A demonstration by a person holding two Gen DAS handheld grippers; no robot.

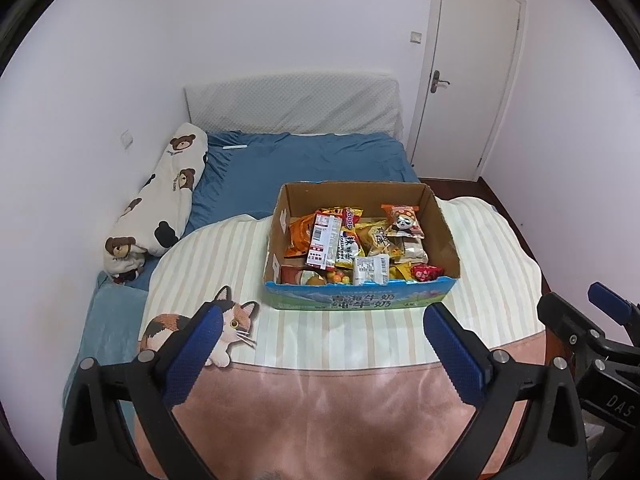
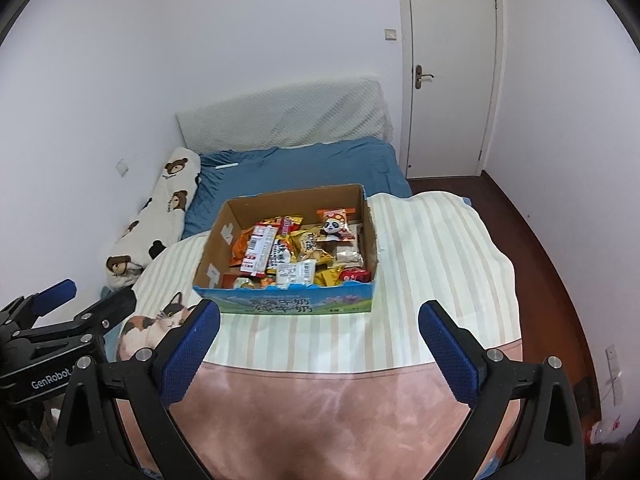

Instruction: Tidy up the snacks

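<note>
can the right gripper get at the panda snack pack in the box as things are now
Probably yes: the right gripper is open and empty, the cardboard box has no lid, and the panda pack lies on top, uncovered.

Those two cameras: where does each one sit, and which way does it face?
Left wrist view: on the left gripper, looking down at the snack box on the bed; the right gripper shows at the right edge.
Right wrist view: on the right gripper, same aim; the left gripper shows at the left edge.
Shared: box, cat picture, door.
</note>
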